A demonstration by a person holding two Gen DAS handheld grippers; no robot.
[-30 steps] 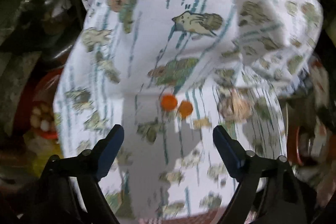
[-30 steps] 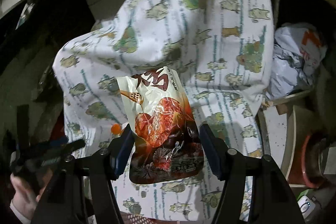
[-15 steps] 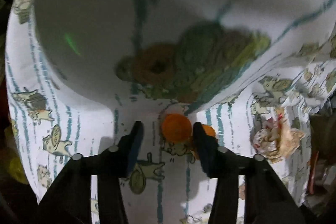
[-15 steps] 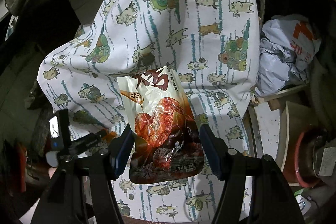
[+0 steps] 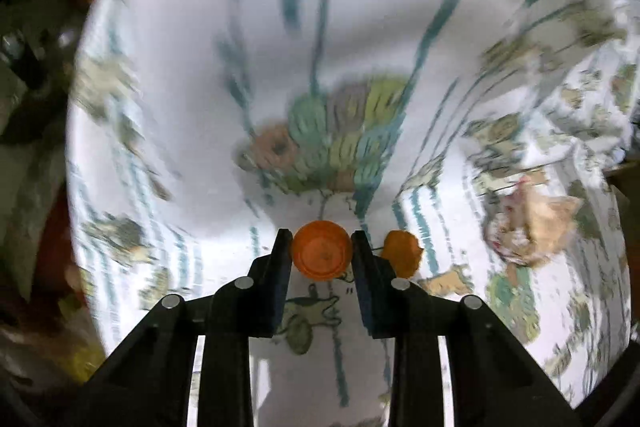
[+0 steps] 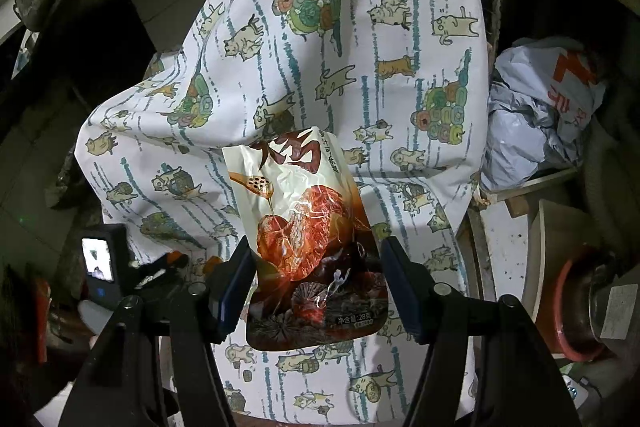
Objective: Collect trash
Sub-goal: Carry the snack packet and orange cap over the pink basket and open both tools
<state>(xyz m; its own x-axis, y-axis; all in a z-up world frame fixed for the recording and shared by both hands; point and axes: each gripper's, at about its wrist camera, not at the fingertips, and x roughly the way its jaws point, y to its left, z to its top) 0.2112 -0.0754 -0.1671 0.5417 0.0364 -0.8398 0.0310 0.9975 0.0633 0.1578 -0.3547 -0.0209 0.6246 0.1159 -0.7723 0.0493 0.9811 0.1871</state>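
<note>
Left gripper (image 5: 321, 254) tilts steeply down, jaws closing on a round orange cap (image 5: 321, 255) lying on the printed cloth (image 5: 168, 131). Right gripper (image 6: 316, 285) clamps a glossy crinkled pouch (image 6: 308, 247).

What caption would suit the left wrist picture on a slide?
Left gripper, jaws closing around an orange bottle cap on a cat-print cloth; a second cap alongside.

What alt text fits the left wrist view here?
The left gripper is closing around an orange bottle cap lying on a white cat-print cloth. A second orange cap lies just right of it, with crumpled wrapper trash farther right; the picture is motion-blurred.
</note>
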